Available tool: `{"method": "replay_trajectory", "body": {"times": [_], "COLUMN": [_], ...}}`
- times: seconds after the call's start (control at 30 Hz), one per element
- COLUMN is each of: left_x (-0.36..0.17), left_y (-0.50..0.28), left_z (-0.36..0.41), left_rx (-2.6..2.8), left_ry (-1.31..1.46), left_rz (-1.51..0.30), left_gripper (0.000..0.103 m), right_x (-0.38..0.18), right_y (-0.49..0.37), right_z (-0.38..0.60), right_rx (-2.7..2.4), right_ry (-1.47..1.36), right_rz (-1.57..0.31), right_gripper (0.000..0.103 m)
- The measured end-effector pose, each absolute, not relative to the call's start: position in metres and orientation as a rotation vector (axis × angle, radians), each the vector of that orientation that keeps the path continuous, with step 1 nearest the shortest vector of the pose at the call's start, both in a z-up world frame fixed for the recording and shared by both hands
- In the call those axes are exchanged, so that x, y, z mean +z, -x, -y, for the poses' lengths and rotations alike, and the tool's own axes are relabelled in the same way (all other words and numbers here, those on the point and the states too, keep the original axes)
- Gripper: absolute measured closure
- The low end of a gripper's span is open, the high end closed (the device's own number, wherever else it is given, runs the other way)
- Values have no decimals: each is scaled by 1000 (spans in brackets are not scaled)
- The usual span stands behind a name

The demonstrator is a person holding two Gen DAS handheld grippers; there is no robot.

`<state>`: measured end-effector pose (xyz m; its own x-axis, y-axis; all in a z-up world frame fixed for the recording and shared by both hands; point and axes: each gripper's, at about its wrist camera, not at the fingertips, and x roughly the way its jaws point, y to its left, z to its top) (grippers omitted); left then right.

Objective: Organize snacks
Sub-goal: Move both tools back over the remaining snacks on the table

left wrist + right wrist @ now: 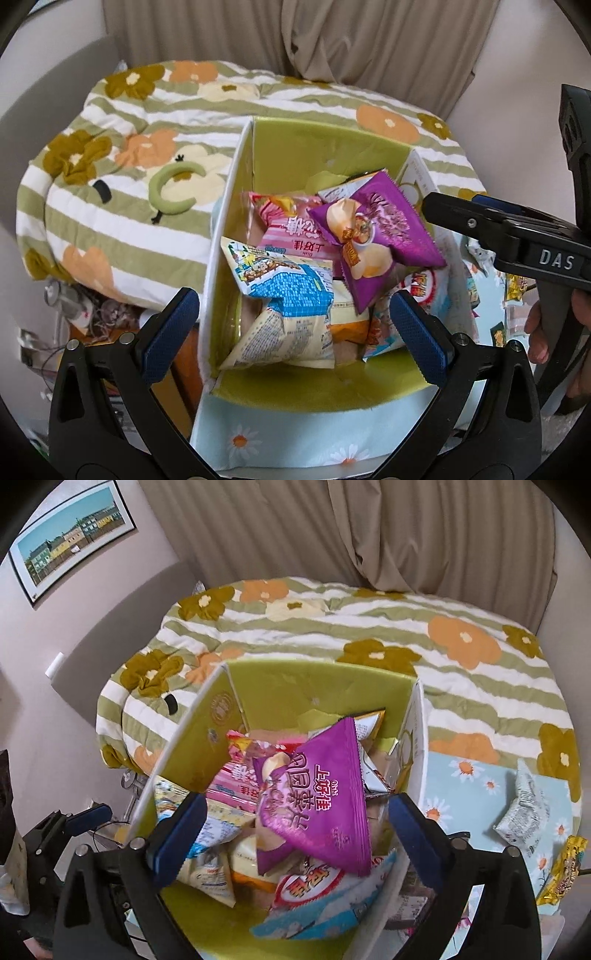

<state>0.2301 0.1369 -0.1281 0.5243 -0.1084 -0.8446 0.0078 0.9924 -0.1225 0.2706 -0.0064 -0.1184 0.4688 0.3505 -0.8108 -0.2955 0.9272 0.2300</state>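
While both tools hang wide over the box (295, 147), nothing is held
Purple bag (317, 801) tops the pile; left tool (291, 332), right tool (295, 834) empty; two bags (524, 808) outside

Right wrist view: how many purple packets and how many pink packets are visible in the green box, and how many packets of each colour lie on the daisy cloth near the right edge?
purple packet: 1
pink packet: 1
white-grey packet, on the daisy cloth: 1
yellow packet, on the cloth: 1
Total: 4
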Motion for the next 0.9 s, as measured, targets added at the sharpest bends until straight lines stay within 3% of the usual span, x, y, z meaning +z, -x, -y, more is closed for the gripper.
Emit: {"method": "replay_trajectory", "body": {"times": [0.5,0.9], "left_x": [-74,-70], "left_y": [-165,-143], "left_z": [-108,-10], "left_rx": [-181,-274], "left_ry": [34,20], "left_rz": [-861,-844], "left_gripper": [1,1], "right_x": [-56,-55], "right_y": [-175,-110], "right_z": [43,150], "right_rx": [283,128], "right_ry": [-96,-112], "right_rz": [-839,-794], "right_gripper": [5,5]}}
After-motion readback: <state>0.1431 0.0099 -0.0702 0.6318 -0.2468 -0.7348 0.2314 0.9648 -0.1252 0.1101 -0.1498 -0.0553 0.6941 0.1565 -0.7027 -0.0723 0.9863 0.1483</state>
